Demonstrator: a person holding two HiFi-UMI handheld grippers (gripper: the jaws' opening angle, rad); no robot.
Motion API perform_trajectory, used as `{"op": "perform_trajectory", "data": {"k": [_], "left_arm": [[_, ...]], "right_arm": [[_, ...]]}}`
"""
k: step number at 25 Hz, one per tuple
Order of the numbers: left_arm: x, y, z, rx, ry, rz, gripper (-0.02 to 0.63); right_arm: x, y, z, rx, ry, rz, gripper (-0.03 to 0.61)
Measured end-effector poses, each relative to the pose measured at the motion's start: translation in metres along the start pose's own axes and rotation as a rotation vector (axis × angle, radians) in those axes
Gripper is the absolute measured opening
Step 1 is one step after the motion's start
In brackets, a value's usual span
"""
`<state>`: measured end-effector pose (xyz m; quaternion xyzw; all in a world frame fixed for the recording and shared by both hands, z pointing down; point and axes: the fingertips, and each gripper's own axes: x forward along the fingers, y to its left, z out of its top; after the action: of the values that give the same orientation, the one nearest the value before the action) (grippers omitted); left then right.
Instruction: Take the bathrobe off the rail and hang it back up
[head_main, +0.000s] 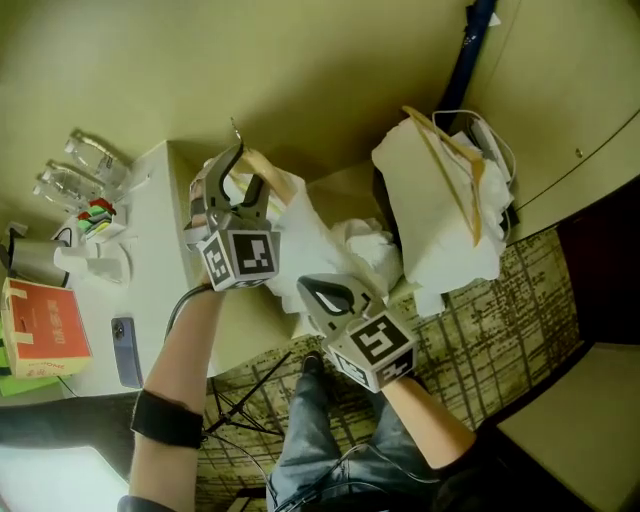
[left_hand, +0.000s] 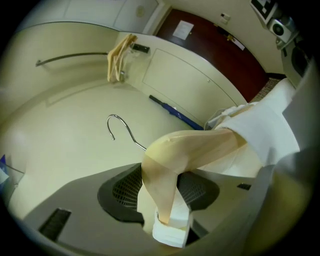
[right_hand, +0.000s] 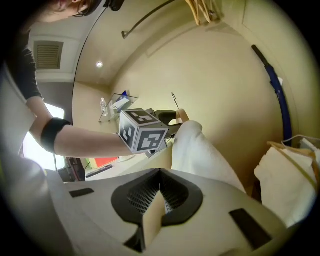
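Left tool (left_hand: 165, 210) clamps hanger (left_hand: 200, 147) neck, leaving hook (left_hand: 134, 138) free for rehanging; bathrobe (head_main: 330, 245) rides on it, well below the rail (left_hand: 70, 57). Right tool (right_hand: 152, 215) clenched, nothing visibly pinched, beside the cloth.

Hanger (left_hand: 192, 145) sits between the left gripper's (head_main: 238, 182) jaws, with the robe (head_main: 322, 238) trailing right of it, beside the right gripper (head_main: 335, 297). The counter (head_main: 150, 250) on the left bears a box (head_main: 45, 325) and phone (head_main: 126, 350). The rail (left_hand: 70, 56) is on the wall behind. A pile (head_main: 440, 220), perhaps linen, lies right.
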<state>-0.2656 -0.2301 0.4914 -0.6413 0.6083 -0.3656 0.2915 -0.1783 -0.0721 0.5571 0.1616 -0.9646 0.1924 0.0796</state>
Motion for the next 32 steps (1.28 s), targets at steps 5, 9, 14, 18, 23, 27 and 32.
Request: {"op": "perform_trajectory", "data": {"k": [5, 9, 14, 18, 23, 27, 32], "left_arm": [[0.016, -0.069, -0.018, 0.087, 0.025, -0.101, 0.216], [0.038, -0.132, -0.029, 0.168, 0.018, -0.203, 0.213], [0.061, -0.220, -0.027, 0.222, -0.013, -0.337, 0.213], [0.076, -0.295, -0.029, 0.260, -0.042, -0.446, 0.213], [0.089, -0.392, -0.038, 0.307, -0.058, -0.602, 0.213], [0.102, -0.462, -0.061, 0.446, -0.081, -0.679, 0.213], [0.115, -0.521, -0.076, 0.545, -0.105, -0.749, 0.213]], "right_arm": [[0.008, -0.027, -0.051, 0.060, 0.013, -0.026, 0.015], [0.005, -0.061, -0.084, 0.115, 0.009, -0.076, 0.015], [-0.015, -0.110, -0.108, 0.150, -0.009, -0.163, 0.015], [-0.041, -0.157, -0.128, 0.157, -0.046, -0.260, 0.015], [-0.056, -0.196, -0.177, 0.158, -0.026, -0.333, 0.015], [-0.063, -0.215, -0.211, 0.194, -0.005, -0.366, 0.015], [-0.070, -0.237, -0.246, 0.230, 0.013, -0.407, 0.015]]}}
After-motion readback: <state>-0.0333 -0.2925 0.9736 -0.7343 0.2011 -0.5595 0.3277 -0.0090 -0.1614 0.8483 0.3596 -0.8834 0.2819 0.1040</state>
